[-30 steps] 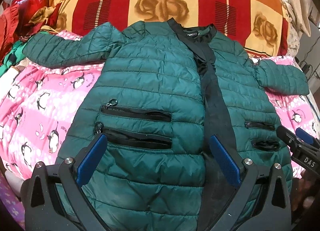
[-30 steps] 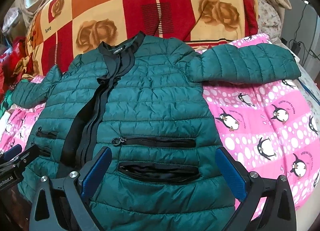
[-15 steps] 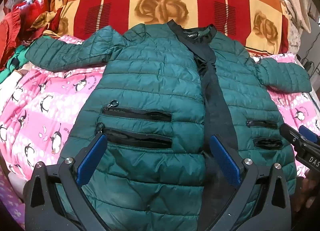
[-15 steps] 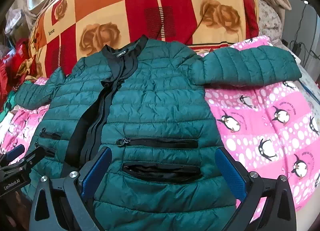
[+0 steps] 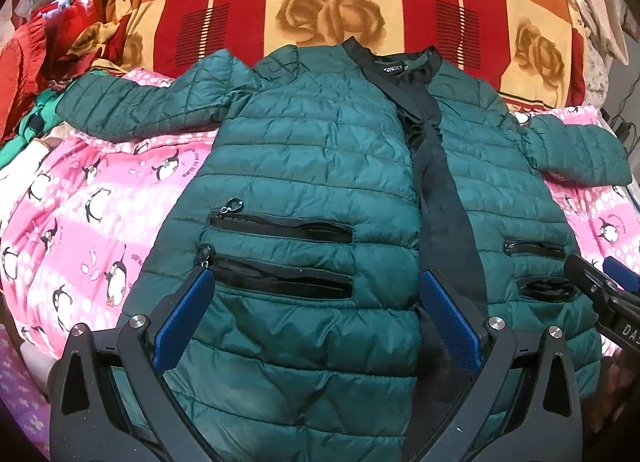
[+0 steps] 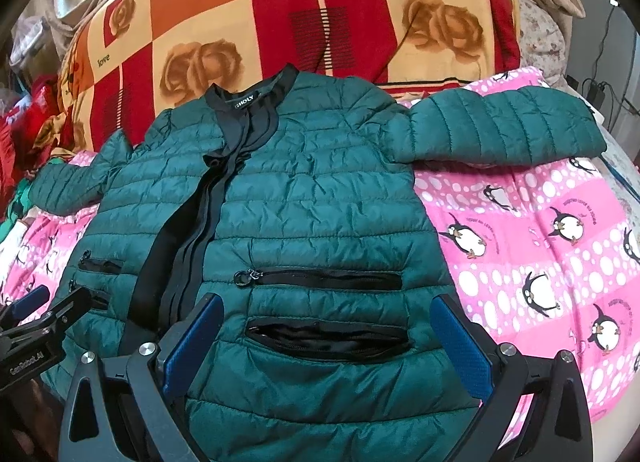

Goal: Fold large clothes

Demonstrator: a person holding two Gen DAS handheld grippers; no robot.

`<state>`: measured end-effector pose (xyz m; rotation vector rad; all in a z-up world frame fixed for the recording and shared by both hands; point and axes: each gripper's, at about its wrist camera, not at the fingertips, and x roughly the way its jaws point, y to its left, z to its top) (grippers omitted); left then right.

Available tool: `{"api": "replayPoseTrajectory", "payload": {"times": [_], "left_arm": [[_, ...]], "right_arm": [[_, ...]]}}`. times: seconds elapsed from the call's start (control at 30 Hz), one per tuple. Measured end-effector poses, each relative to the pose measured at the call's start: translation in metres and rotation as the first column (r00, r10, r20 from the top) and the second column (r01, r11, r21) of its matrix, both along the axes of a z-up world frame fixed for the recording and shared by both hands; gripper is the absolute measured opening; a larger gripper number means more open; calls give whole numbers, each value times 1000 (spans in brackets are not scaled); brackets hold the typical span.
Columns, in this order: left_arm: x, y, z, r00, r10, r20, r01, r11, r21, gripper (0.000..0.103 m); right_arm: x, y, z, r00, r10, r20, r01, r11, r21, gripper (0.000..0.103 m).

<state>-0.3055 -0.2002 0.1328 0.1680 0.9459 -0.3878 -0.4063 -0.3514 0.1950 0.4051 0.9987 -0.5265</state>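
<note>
We hold both tongs spread apart over the hem of the green quilted jacket [image 5: 320,166], gripping nothing. The jacket lies front up on the pink penguin blanket [image 6: 540,230], sleeves out to both sides, its collar toward the rose-patterned quilt [image 5: 332,2]. The left tongs [image 5: 316,318] hover near its pocket zips, the right tongs [image 6: 328,346] over the other pair

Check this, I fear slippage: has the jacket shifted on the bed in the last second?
No. The green jacket keeps its collar under the same red square of the rose quilt, sleeve on the penguin blanket.
</note>
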Motion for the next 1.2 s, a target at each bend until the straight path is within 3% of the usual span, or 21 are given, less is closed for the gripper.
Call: {"api": "replayPoseTrajectory", "payload": {"times": [1.2], "left_arm": [[12, 7, -11, 998, 50, 32, -51, 998, 33, 102]], "right_arm": [[9, 9, -16, 999, 37, -8, -38, 999, -19, 103]]}}
